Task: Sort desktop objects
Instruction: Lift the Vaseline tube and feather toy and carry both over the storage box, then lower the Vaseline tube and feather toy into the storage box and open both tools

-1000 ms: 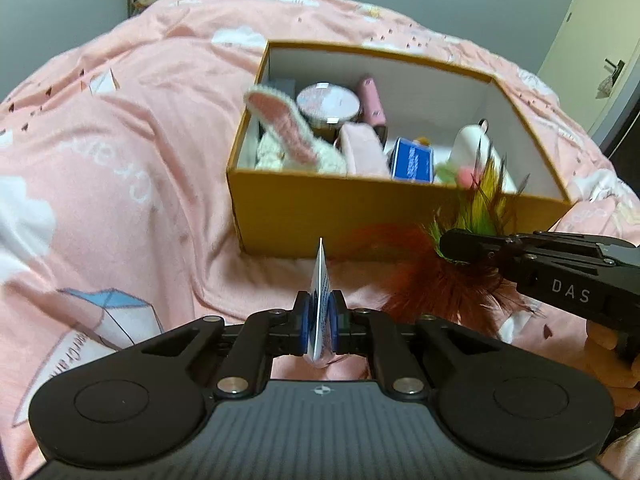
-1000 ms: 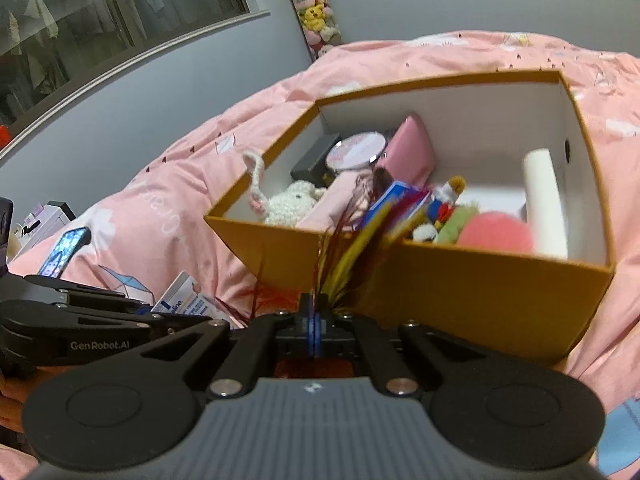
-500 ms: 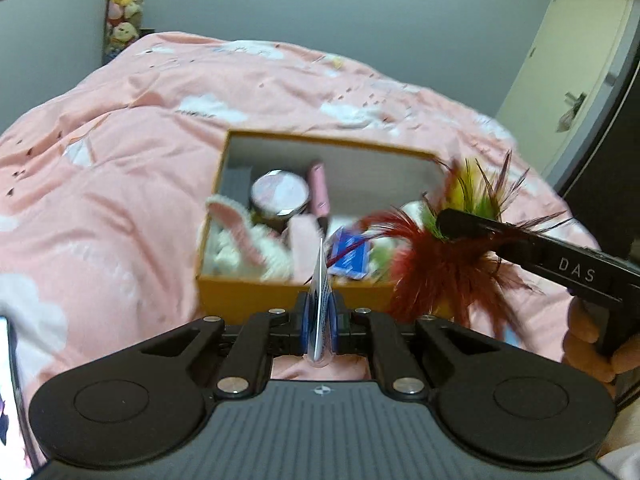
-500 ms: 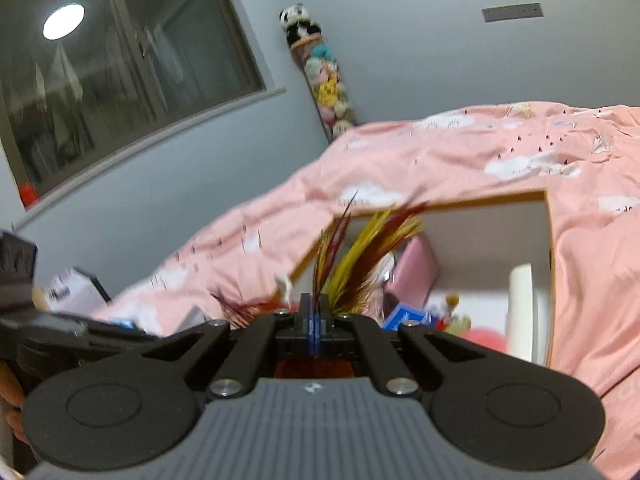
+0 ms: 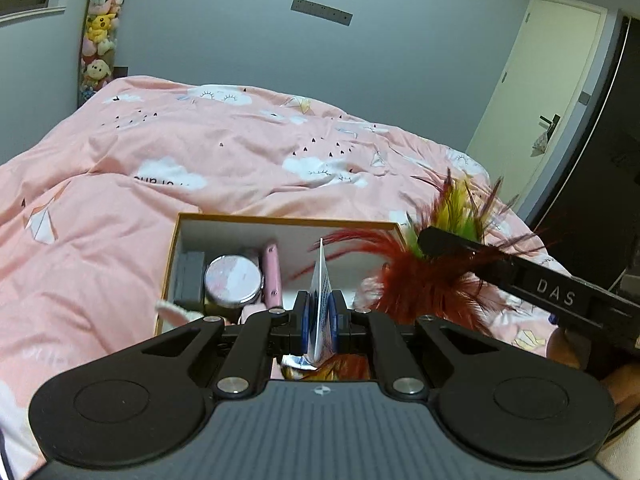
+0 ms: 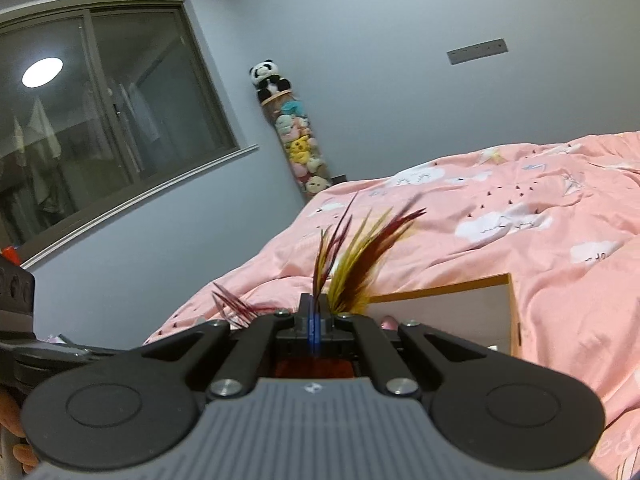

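**Both grippers loaded, above the box**

Left gripper (image 5: 319,322): clamped on a thin blue-and-white packet (image 5: 320,280), held edge-on and upright between the blue pads (image 5: 306,320). Crumpled foil end showing below the jaws.

Right gripper (image 6: 315,322): pinched tight on a feather toy (image 6: 352,256); yellow and dark-red plumes fanning up and forward from the closed jaws. Seen from the left wrist camera, same gripper (image 5: 428,240) reaching in from the right, red, green and yellow feathers (image 5: 424,280) bunched around its tip, over the box's right end.

Box (image 5: 280,222): orange outside, white inside, open, resting on the pink duvet (image 5: 200,152). Inside, left part: dark case (image 5: 190,276), round tin (image 5: 232,280), pink tube (image 5: 272,272), side by side. White knitted bit (image 5: 174,314) at the near edge. Right part hidden by feathers.

Background: grey wall, window (image 6: 100,128), column of plush toys (image 6: 298,144), door (image 5: 536,92).
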A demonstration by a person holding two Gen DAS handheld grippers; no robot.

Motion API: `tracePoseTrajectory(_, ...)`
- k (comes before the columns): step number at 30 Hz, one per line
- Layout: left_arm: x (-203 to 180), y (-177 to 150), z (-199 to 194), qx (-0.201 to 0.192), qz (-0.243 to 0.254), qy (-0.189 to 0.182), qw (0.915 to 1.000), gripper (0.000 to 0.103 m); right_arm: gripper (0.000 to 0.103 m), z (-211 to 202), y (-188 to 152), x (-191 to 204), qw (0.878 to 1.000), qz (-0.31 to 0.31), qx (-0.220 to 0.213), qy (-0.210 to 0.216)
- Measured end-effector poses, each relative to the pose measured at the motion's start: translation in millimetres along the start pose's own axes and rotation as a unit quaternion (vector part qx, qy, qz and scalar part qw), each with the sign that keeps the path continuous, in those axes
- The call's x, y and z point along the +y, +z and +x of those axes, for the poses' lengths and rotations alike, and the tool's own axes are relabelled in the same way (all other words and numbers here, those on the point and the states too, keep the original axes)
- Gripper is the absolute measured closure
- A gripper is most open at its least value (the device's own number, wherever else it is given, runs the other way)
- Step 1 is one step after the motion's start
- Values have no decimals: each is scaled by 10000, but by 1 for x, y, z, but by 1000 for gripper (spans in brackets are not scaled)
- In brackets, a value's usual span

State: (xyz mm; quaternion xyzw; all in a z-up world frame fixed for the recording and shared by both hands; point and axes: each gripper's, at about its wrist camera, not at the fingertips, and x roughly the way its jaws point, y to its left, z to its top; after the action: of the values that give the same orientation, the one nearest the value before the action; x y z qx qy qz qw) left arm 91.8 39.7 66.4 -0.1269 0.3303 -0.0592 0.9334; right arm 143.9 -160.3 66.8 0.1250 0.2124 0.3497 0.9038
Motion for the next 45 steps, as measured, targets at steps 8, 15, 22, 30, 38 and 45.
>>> tracePoseTrajectory(8, 5, 13, 28, 95, -47, 18, 9999, 92, 103, 15, 6, -18, 9994, 225, -31, -257)
tracePoseTrajectory(15, 18, 34, 43, -21, -212, 53, 9998, 92, 103, 33, 20, -35, 9977, 345, -148, -557)
tracePoseTrajectory(22, 18, 46, 68, 65, -217, -27, 9997, 92, 103, 61, 17, -54, 9956, 415, 107, -839)
tracePoseTrajectory(30, 19, 43, 110, 403, -157, 111, 9990, 92, 103, 94, 4, -72, 9933, 484, 444, -951)
tracePoseTrajectory(38, 23, 39, 141, 690, -65, 288, 9972, 92, 103, 116, -12, -91, 9905, 548, 744, -1023)
tracePoseTrajectory(45, 18, 38, 162, 965, 59, 389, 9946, 92, 98, 118, -18, -97, 9912, 456, 788, -958)
